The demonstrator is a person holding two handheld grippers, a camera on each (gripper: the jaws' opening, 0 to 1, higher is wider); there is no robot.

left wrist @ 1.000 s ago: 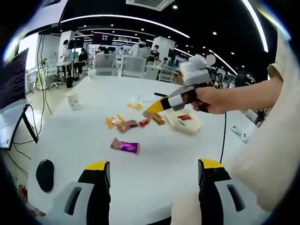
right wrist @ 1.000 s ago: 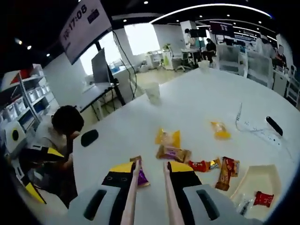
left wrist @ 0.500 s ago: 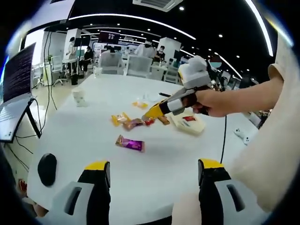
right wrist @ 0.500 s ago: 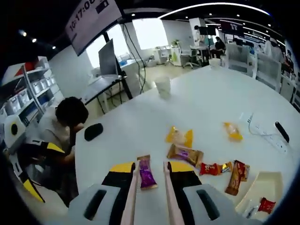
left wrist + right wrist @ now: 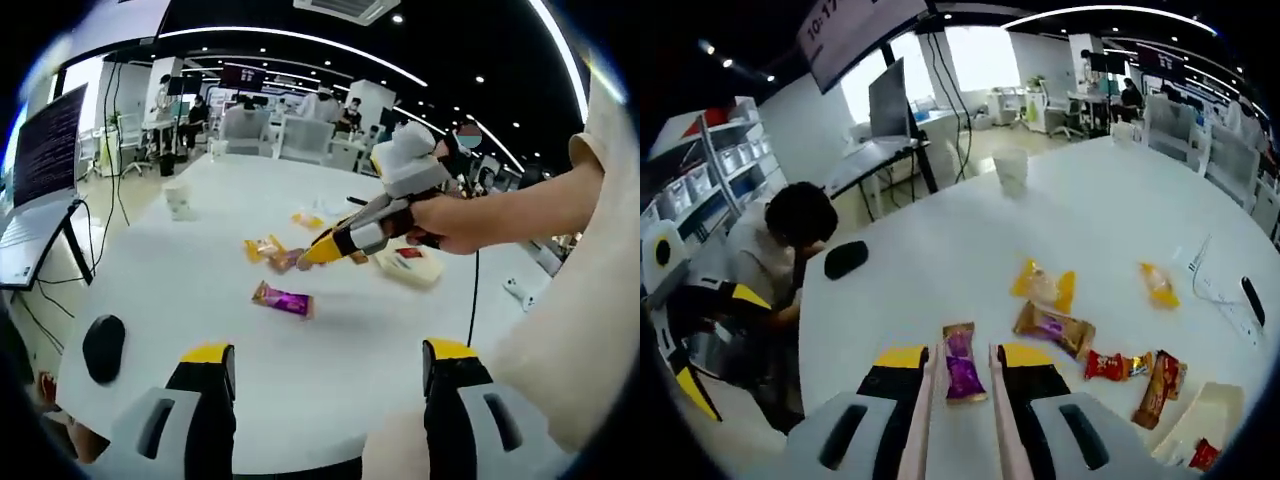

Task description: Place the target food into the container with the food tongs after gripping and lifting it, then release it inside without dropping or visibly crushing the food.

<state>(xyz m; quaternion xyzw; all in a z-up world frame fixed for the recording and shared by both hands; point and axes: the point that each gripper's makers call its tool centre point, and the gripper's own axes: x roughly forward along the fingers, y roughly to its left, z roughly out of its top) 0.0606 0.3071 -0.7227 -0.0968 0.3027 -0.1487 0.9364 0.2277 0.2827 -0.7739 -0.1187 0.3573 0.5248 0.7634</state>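
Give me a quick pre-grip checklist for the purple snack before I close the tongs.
1. Purple snack lined up between the tong tips: ok.
2. Tips down at table level around it: cannot tell.
3. Snack lies apart from the brown packet: ok.
4. Container within sight, red packet already inside: ok.
5. Left gripper open, holding nothing, away from the snacks: ok.
6. Right gripper tong gap narrow, little slack around the snack: ok.
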